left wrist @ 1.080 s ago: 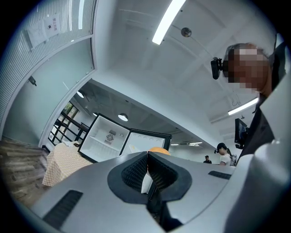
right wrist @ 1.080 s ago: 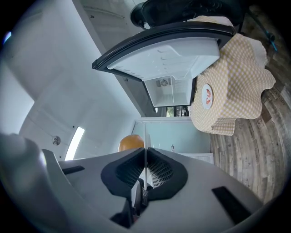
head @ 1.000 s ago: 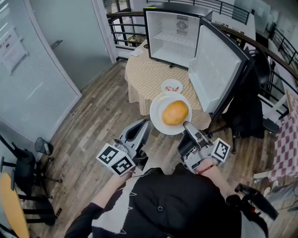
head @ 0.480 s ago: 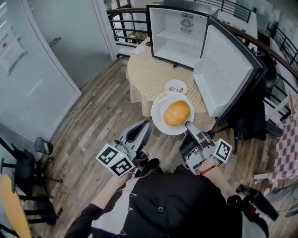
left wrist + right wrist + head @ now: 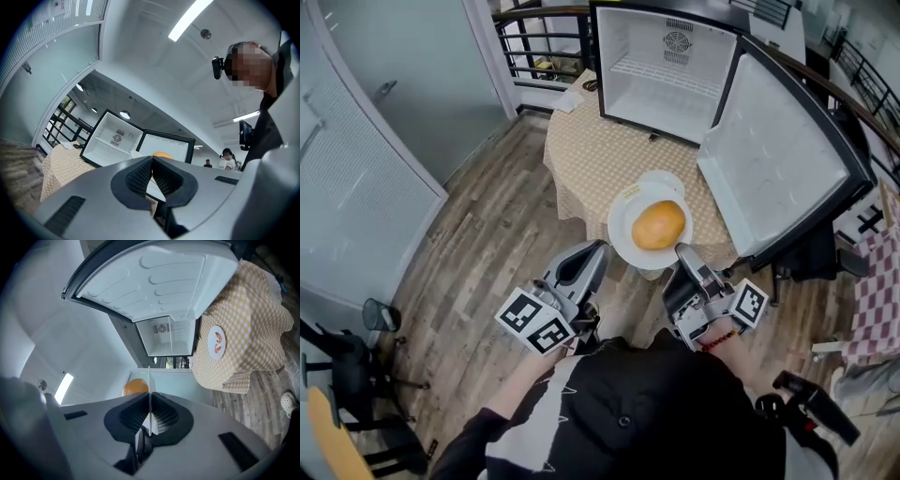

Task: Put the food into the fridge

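A round orange-brown bun (image 5: pixel 659 225) lies on a white plate (image 5: pixel 623 230) held in the air over the near edge of the checked table (image 5: pixel 600 159). My right gripper (image 5: pixel 682 251) is shut on the plate's near rim; in the right gripper view the rim (image 5: pixel 149 380) shows as a thin white line between the pads, with the bun (image 5: pixel 135 387) beside it. My left gripper (image 5: pixel 598 246) hangs shut and empty to the plate's left, its pads together (image 5: pixel 152 161). The small fridge (image 5: pixel 670 66) stands on the table, empty inside, its door (image 5: pixel 778 169) swung wide to the right.
A small plate with red food (image 5: pixel 216 341) lies on the table, mostly hidden behind the held plate (image 5: pixel 661 178) in the head view. A black railing (image 5: pixel 534 42) runs behind the table. A glass partition (image 5: pixel 356 141) stands at the left, chairs (image 5: pixel 356 347) at the lower left.
The plate with the bun has moved forward over the table's near edge and now covers most of the small plate. Both grippers keep their jaws as before.
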Tool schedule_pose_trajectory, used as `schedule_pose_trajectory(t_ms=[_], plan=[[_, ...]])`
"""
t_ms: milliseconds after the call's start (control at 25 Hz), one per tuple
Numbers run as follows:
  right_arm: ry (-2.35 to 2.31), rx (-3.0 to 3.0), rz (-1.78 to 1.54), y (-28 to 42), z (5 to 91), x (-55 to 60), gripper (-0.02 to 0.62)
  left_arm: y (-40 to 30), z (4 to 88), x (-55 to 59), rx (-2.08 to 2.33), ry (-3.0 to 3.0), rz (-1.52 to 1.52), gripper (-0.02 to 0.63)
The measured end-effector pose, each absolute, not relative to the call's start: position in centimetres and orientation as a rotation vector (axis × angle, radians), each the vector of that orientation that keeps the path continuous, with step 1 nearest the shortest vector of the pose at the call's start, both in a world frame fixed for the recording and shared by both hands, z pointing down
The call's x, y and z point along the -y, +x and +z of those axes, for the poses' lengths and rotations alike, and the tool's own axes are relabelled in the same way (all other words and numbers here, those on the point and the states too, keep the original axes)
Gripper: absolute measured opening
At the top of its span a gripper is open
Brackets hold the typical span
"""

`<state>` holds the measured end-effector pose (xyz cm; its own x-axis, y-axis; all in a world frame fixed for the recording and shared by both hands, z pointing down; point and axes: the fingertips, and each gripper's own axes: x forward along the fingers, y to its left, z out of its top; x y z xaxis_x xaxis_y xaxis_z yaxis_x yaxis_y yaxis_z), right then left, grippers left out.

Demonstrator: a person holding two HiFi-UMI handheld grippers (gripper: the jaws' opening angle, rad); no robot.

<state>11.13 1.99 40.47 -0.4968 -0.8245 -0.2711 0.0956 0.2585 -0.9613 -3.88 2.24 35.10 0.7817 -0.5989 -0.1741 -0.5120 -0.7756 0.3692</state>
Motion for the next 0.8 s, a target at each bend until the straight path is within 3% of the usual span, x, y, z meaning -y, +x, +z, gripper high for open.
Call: schedule_pose_trajectory(t_ms=[800], plan=[[-0.835,-1.58,-1.223,6.4,39.4,15.0,0.026,-9.7,34.4,16.6,0.6,2.725,-0.402,0.015]])
